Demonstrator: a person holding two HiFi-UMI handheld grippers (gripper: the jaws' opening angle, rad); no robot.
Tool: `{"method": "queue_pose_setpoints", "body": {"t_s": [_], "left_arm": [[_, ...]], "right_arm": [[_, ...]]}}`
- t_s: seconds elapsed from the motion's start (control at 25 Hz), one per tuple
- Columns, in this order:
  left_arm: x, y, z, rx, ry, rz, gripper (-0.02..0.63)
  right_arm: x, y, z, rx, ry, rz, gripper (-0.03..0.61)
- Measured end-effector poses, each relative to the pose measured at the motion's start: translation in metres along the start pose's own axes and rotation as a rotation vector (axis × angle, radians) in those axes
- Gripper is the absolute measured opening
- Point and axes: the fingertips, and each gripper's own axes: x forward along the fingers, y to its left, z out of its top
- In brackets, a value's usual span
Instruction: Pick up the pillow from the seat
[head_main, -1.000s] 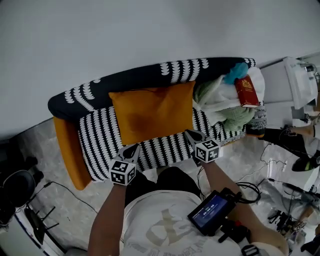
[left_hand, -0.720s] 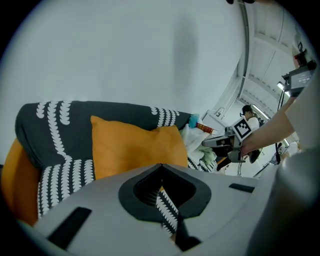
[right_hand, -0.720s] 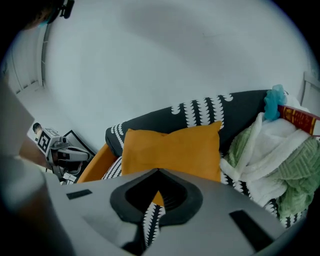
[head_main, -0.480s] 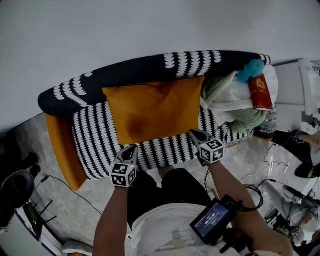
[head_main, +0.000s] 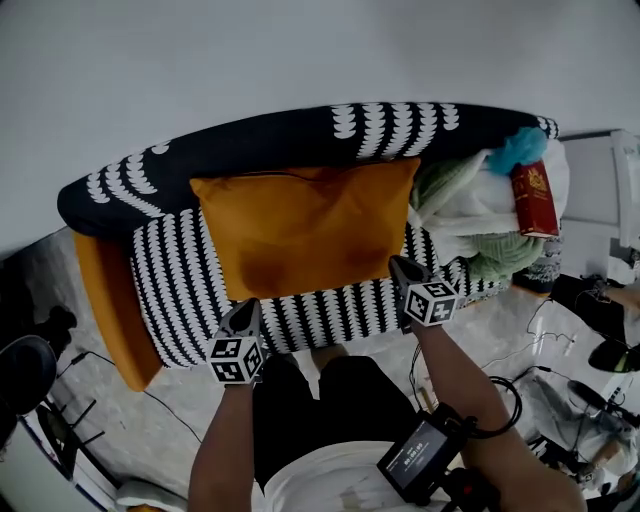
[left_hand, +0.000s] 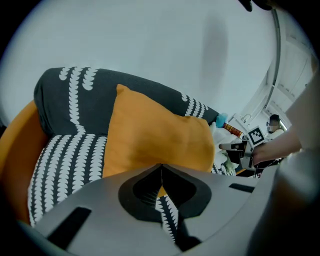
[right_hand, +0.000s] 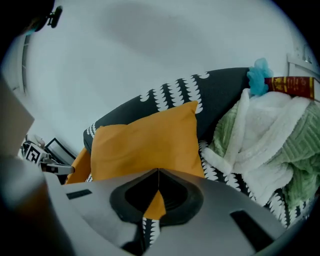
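Head view: left hand-held gripper (head_main: 246, 307) and right hand-held gripper (head_main: 399, 266) both closed, empty, near pillow (head_main: 305, 225). Risk: unopened jaws would only shove it.

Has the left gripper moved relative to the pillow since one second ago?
Yes. In the head view the left gripper has shifted left along the pillow's front edge, toward its near left corner.

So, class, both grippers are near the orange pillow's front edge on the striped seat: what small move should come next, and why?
Probably open both grippers. The left gripper and right gripper are shut and empty, each near a front corner of the pillow, which lies on the seat; shut jaws cannot take it.
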Motion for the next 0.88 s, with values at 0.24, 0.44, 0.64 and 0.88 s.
{"method": "queue_pose_setpoints", "body": {"t_s": [0.24, 0.44, 0.64, 0.88], "left_arm": [[0.018, 0.028, 0.021, -0.069, -0.057, 0.045, 0.041], [0.041, 0.055, 0.033, -0.106, -0.029, 0.091, 0.282], [0.066, 0.072, 0.038, -0.113, 0.008, 0.115, 0.39], [0.079, 0.074, 0.037, -0.129, 0.025, 0.097, 0.388]], "right_arm": [[0.017, -0.015, 0.018, 0.051, -0.048, -0.011, 0.17], [0.029, -0.023, 0.019, 0.099, -0.055, 0.004, 0.27], [0.039, -0.027, 0.023, 0.077, -0.052, -0.037, 0.282], [0.039, -0.04, 0.019, 0.086, -0.048, -0.055, 0.376]]}}
